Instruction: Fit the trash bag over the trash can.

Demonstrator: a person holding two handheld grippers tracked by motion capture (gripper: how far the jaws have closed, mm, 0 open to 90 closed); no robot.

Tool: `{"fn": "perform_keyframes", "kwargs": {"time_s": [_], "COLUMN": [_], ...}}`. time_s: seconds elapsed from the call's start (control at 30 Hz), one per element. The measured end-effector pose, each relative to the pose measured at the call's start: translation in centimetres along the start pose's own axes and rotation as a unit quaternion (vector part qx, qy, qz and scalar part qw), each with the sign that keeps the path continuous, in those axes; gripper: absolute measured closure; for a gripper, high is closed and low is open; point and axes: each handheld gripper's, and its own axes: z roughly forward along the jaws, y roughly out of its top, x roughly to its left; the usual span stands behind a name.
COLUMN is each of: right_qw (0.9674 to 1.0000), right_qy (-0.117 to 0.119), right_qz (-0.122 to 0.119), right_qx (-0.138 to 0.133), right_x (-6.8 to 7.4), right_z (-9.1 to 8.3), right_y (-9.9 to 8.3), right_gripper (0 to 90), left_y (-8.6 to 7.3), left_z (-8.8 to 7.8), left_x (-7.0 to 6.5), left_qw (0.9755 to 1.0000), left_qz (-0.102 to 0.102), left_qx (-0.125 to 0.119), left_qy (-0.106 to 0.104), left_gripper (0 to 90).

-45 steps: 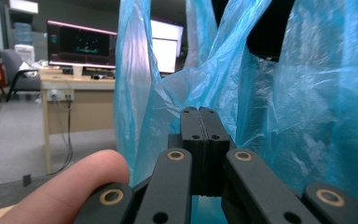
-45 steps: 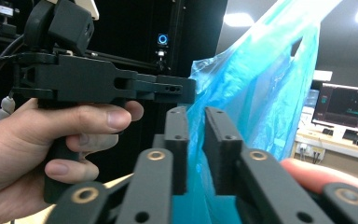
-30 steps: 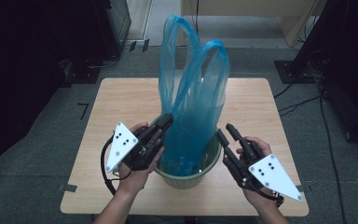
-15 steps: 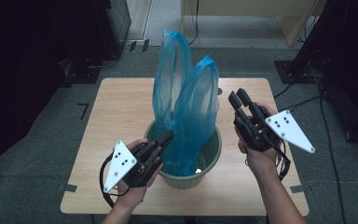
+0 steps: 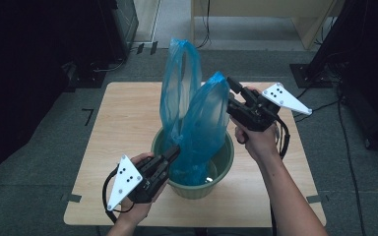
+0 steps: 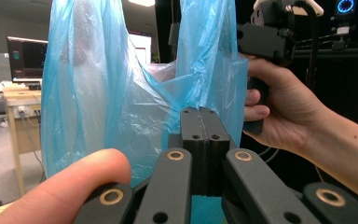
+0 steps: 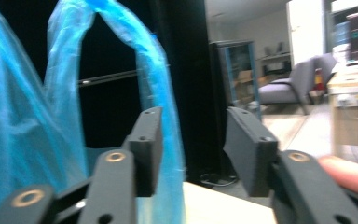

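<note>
Here, left gripper [image 5: 173, 152] clamped on blue bag [image 5: 202, 128], right gripper [image 5: 230, 84] opening beside it.

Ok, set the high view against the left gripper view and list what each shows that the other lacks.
High view alone: the green bucket on the wooden table, and both handles of the blue bag standing up. Left gripper view alone: the left tongs shut on the bag's film, seen close, with a monitor behind. Shared: the bag and the right tongs, open beside its nearer handle, nothing between them.
</note>
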Motion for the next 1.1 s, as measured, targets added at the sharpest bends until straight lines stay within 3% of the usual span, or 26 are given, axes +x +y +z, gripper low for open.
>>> {"fn": "perform_keyframes", "kwargs": {"time_s": [0.07,0.17,0.23,0.3,0.37,0.43,0.5,0.6,0.8,0.93,1.1], "right_qw": [0.9998,0.9975,0.995,0.9911,0.9855,0.9826,0.9835,0.9885,0.9911,0.9936,0.9949], "right_qy": [0.019,0.047,0.035,0.034,0.016,-0.003,-0.017,-0.03,-0.06,-0.06,-0.032], "right_qz": [0.005,0.0,-0.018,-0.025,-0.029,-0.043,-0.043,-0.028,-0.064,-0.055,-0.061], "right_qx": [0.007,0.053,0.092,0.127,0.166,0.181,0.175,0.146,0.1,0.077,0.074], "right_x": [0.2,0.6,0.9,0.8,0.8,0.8,0.8,0.9,2.1,2.5,3.3], "right_z": [0.1,0.5,0.8,0.9,0.8,0.5,-0.4,-2.3,-6.1,-7.2,-6.4], "right_y": [0.0,0.0,-0.3,-0.8,-1.7,-2.7,-3.3,-3.8,-4.2,-3.4,-2.8], "right_gripper": [43.7,32.6,28.5,33.7,51.8,75.1,90.0,90.0,90.0,90.0,90.0], "left_y": [-0.1,-0.1,-0.1,-0.2,-0.2,-0.4,-0.5,-0.6,-0.9,-1.3,-1.9], "left_z": [0.0,0.1,0.1,0.1,0.0,-0.2,-0.5,-1.3,-3.2,-4.0,-4.3], "left_x": [0.0,-0.1,-0.1,0.0,0.2,0.3,0.5,0.9,1.9,2.0,1.8], "left_qw": [1.0,0.9999,1.0,1.0,1.0,1.0,0.9999,0.9998,0.9993,0.9994,0.9996], "left_qz": [0.004,0.01,0.009,0.005,0.0,-0.003,-0.003,-0.004,-0.016,-0.02,-0.019], "left_qx": [0.002,0.004,0.002,0.001,0.001,0.002,0.001,0.001,0.0,-0.002,-0.001], "left_qy": [-0.002,-0.002,-0.001,0.001,0.004,0.008,0.012,0.02,0.035,0.028,0.022], "left_gripper": [90.0,90.0,90.0,90.0,90.0,90.0,90.0,90.0,90.0,90.0,90.0]}}
